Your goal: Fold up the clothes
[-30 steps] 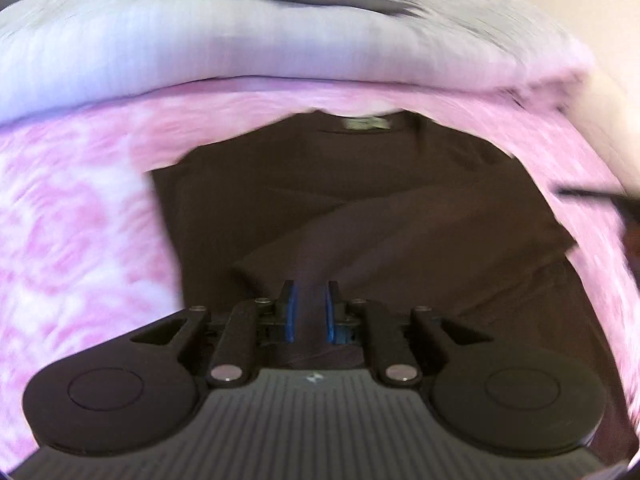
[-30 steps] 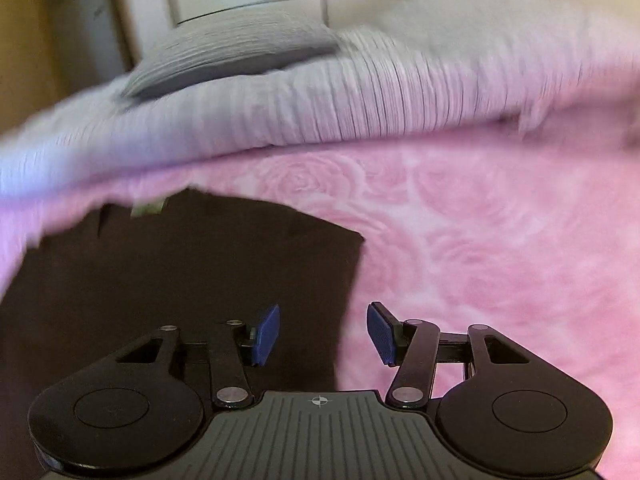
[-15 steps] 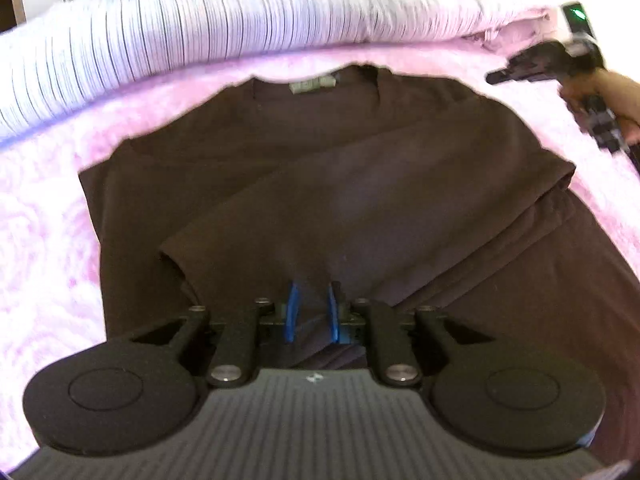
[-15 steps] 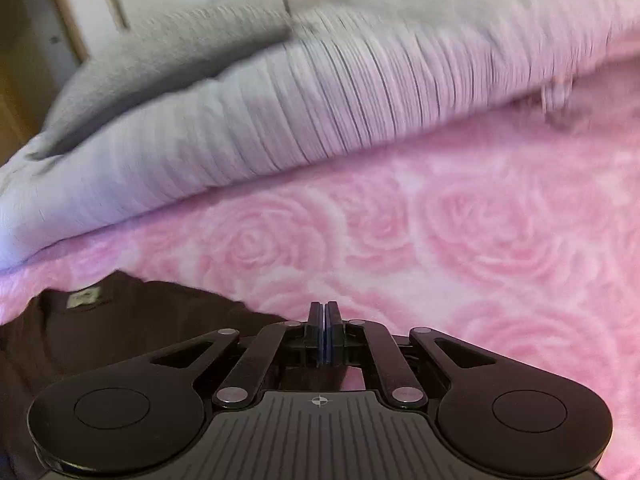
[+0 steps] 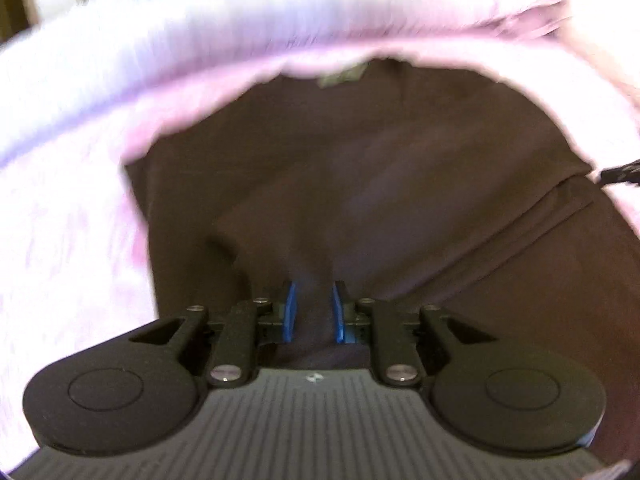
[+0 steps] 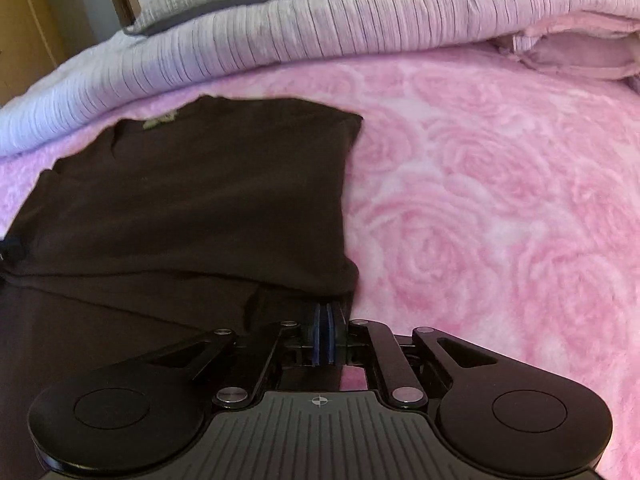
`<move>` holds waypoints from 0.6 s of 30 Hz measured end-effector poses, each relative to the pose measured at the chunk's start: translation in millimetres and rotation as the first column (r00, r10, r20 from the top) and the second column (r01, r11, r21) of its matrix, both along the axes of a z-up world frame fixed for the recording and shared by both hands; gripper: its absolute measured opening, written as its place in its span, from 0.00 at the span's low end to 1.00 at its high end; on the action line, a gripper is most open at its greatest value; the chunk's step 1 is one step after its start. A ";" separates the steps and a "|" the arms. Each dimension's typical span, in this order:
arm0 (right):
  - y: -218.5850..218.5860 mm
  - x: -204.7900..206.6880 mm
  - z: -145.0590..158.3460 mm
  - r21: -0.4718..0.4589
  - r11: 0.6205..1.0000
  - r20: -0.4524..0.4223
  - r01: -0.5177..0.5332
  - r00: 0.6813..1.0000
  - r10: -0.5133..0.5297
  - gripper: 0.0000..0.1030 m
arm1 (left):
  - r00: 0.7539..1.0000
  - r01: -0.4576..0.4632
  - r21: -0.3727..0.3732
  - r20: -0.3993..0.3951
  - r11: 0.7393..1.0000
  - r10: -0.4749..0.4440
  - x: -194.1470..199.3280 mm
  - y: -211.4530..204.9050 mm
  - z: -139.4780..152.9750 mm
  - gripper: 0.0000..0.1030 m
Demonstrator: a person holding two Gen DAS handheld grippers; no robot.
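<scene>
Pink rose-patterned bedding (image 6: 500, 208) covers the bed where I am working, with a pale ribbed quilt (image 6: 320, 28) bunched along the far side. On it lies the dark brown shirt (image 6: 192, 200), collar and label toward the far side, spread flat toward the left of the right wrist view. One sleeve is already folded across the body, lying diagonally over the chest. My left gripper (image 5: 313, 312) has its jaws closed most of the way on a pinch of brown cloth at the near end of that folded sleeve; a strip of fabric fills the narrow gap between the blue pads. My right gripper (image 6: 322, 334) has its jaws pressed fully together at the shirt's near right edge, apparently on a thin bit of cloth there. I judge the folding is at an early stage: one sleeve in, while the other side and the lengthwise folds are not yet done.
</scene>
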State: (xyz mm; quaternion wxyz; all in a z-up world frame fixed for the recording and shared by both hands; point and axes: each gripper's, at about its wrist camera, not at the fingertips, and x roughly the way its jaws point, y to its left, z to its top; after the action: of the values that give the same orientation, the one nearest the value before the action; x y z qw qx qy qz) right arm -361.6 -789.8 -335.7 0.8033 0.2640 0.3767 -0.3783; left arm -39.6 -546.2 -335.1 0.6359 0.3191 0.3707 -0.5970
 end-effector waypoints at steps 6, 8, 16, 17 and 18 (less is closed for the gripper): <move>9.1 9.4 -3.9 0.061 0.998 -0.052 0.008 0.999 -0.005 0.20 | 1.000 -0.017 -0.006 0.005 1.000 0.017 -1.9 22.6 19.3 0.15; 21.7 2.4 1.2 0.077 0.997 -0.057 0.014 0.998 -0.009 0.24 | 0.999 -0.034 0.013 0.005 0.999 0.034 -4.3 41.8 23.9 0.15; 105.0 -38.9 11.9 0.173 0.979 -0.106 -0.106 0.986 0.126 0.35 | 0.994 0.031 0.086 0.105 0.996 -0.040 -58.5 169.3 54.1 0.42; 121.2 -42.3 15.7 0.162 0.974 -0.121 -0.159 0.976 0.180 0.35 | 0.990 0.064 0.096 0.123 0.993 -0.076 -73.0 188.4 57.8 0.46; 135.7 -44.5 18.3 0.148 0.965 -0.136 -0.215 0.962 0.235 0.36 | 0.984 0.101 0.107 0.136 0.989 -0.115 -88.2 206.8 60.9 0.48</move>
State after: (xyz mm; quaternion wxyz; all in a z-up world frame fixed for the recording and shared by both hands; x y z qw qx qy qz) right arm -406.2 -654.0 -317.4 0.7907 0.2421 0.4889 -0.2778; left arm -127.8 -339.4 -274.2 0.6106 0.4119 0.3360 -0.5870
